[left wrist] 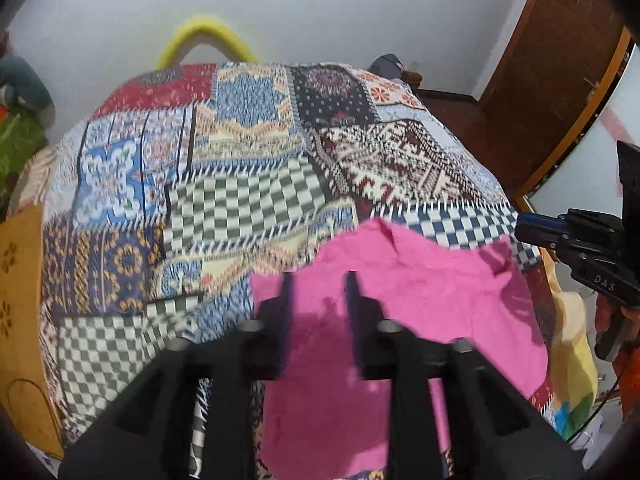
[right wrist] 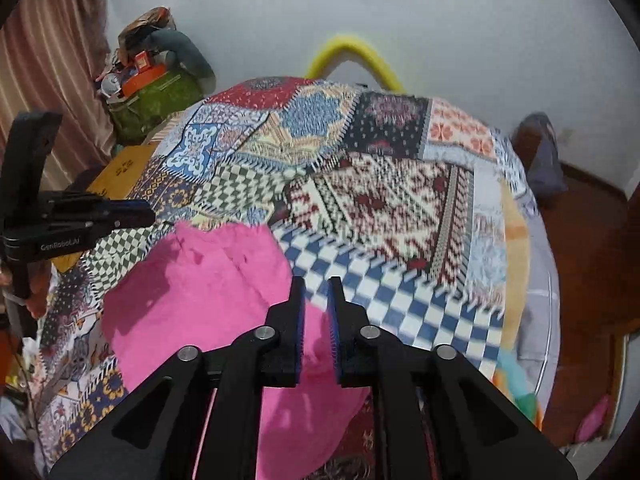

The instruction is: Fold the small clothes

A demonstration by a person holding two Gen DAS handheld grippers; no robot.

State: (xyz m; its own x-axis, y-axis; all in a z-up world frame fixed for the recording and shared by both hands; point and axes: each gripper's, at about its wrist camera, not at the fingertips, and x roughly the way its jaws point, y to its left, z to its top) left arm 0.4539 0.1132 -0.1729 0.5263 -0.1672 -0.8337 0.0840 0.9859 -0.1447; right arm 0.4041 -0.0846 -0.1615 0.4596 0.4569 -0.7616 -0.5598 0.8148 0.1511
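Garment, pink: small cloth item lying rumpled on the near part of a patchwork bedspread, judged light, limp and non-slip, best taken at an outer edge or corner rather than mid-panel. Left gripper has its jaws spread with nothing between them, hovering over the garment's left part; right gripper has its jaws narrowly parted, also empty, above the garment's right edge. Surface is a soft bed, so cloth may drag on it; room shows a white wall, a yellow curved tube behind the bed, and a wooden door.
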